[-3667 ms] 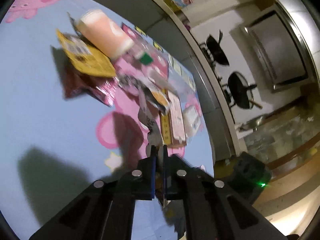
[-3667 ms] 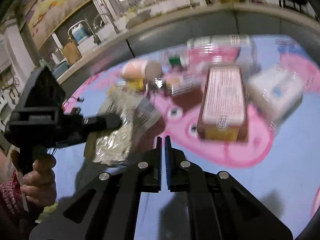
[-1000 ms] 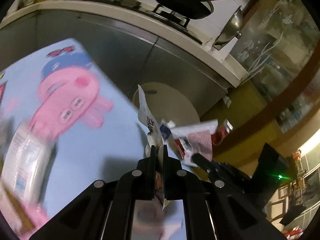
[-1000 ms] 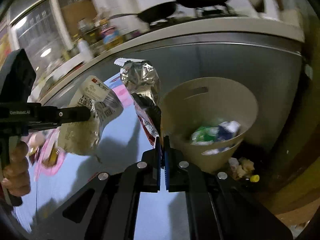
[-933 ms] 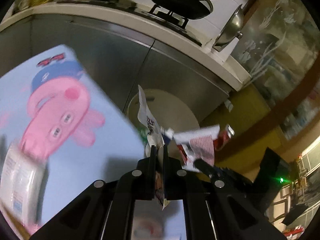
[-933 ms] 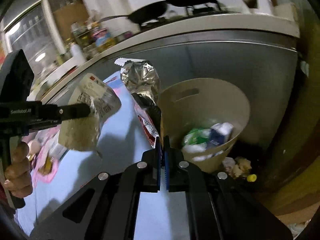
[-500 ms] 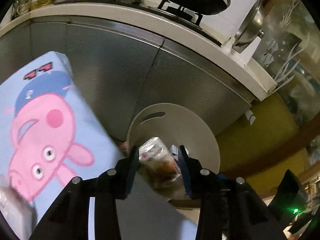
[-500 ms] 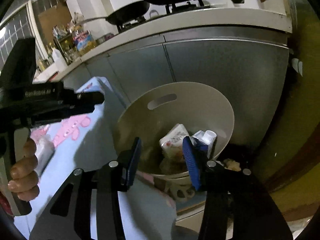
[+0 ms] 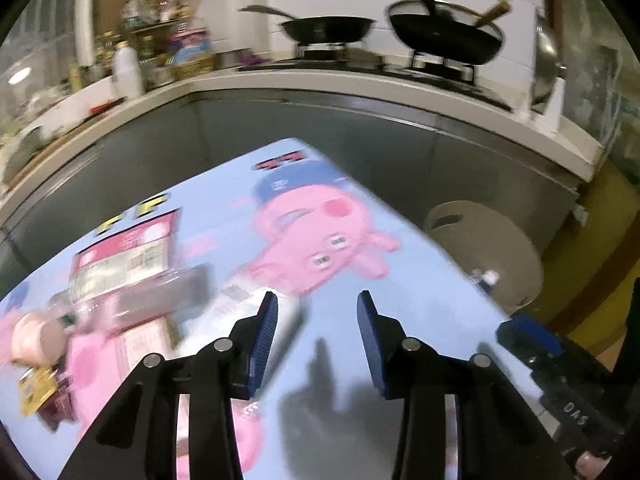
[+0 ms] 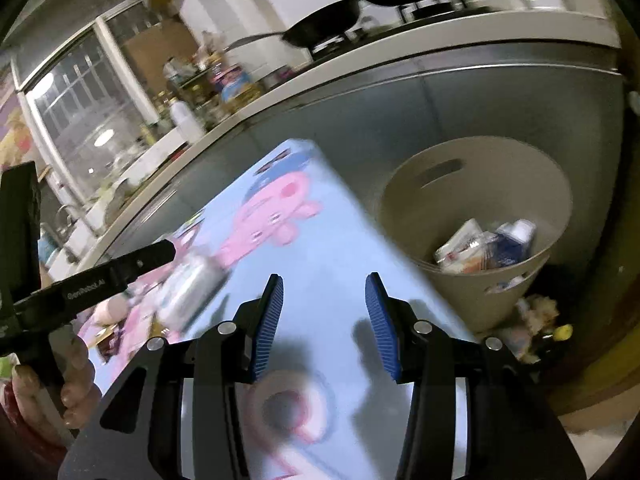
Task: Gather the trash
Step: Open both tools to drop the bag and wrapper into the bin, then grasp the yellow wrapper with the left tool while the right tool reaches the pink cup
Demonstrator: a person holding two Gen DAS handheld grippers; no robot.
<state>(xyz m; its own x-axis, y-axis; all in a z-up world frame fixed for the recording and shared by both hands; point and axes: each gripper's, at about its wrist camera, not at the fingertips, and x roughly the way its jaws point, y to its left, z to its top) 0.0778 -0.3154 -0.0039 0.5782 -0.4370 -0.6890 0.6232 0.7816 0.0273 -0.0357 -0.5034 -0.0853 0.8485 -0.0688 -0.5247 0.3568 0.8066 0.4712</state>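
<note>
My left gripper (image 9: pixel 316 308) is open and empty above the light blue cartoon tablecloth (image 9: pixel 400 280). My right gripper (image 10: pixel 324 292) is open and empty over the table's right end. A beige trash bin (image 10: pixel 424 196) stands on the floor to the right of the table, with wrappers and a carton (image 10: pixel 480 246) inside; it also shows in the left wrist view (image 9: pixel 504 248). Blurred trash lies at the left of the table: a pink box (image 9: pixel 124 256), a white packet (image 9: pixel 240 304), a pink cup (image 9: pixel 36 336) and a yellow wrapper (image 9: pixel 36 390).
A steel kitchen counter (image 9: pixel 360 128) runs behind the table, with pans on a stove (image 9: pixel 440 36) and bottles (image 9: pixel 128 64). Some litter (image 10: pixel 536 320) lies on the floor beside the bin. The left gripper's handle and the hand holding it (image 10: pixel 60 360) show at the left of the right wrist view.
Both grippers were shut on wrappers over the bin, then opened and dropped them in. Both have since swung left, back over the table.
</note>
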